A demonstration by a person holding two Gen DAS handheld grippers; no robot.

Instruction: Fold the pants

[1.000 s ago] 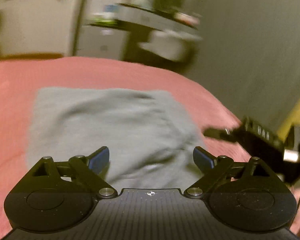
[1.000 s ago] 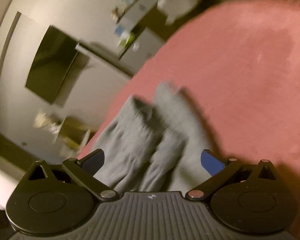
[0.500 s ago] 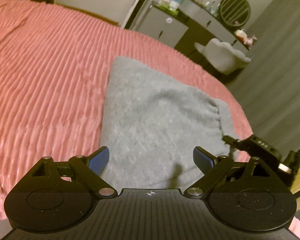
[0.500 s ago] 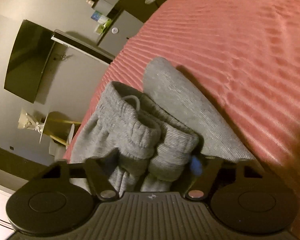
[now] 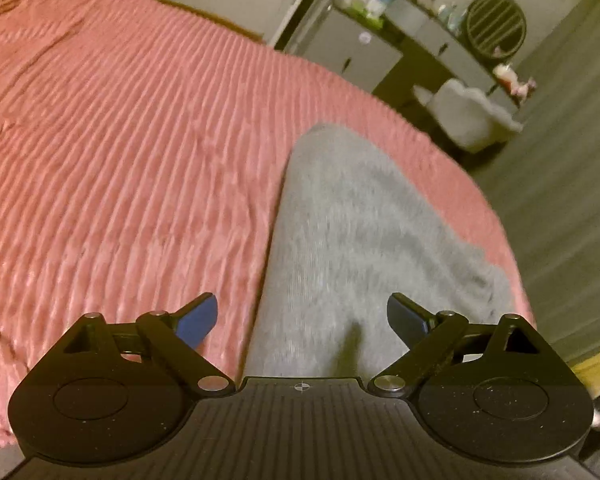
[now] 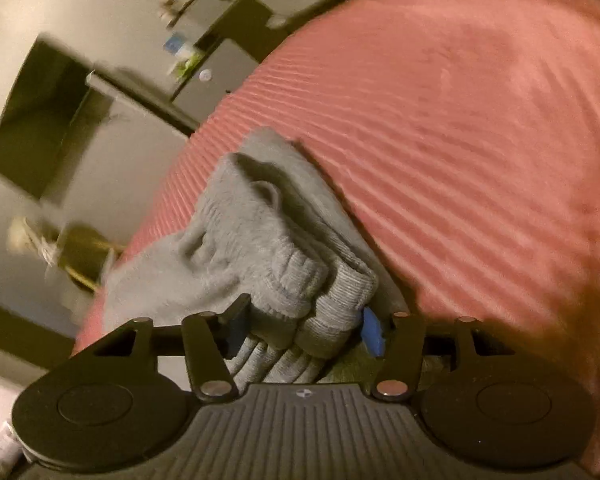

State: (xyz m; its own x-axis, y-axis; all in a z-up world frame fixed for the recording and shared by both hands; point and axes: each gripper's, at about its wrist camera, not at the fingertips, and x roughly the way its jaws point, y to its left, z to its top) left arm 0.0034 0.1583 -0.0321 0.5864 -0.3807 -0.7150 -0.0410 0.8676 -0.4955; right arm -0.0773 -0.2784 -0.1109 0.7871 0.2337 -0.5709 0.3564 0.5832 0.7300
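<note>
Grey sweatpants [image 5: 360,232] lie folded on the pink ribbed bedspread [image 5: 120,140], near the bed's right edge. My left gripper [image 5: 302,320] hovers open over their near end, with nothing pinched between its blue pads. In the right wrist view the pants [image 6: 252,240] show their ribbed cuffs and bunched waistband. My right gripper [image 6: 302,330] holds the two cuffs between its pads, which still touch the fabric as the jaws are opening slightly. The bedspread [image 6: 460,120] fills the right of that view.
Past the bed's far edge stand a grey dresser [image 5: 380,52] with small items on top, a round dark fan [image 5: 496,24] and a white chair [image 5: 468,116]. A dark screen [image 6: 40,120] hangs on the wall. Grey curtain runs along the bed's right side.
The right jaws went from wide apart to closed around the pants' cuffs. The left view swung left, so the pants now sit right of centre and the right gripper has left that view.
</note>
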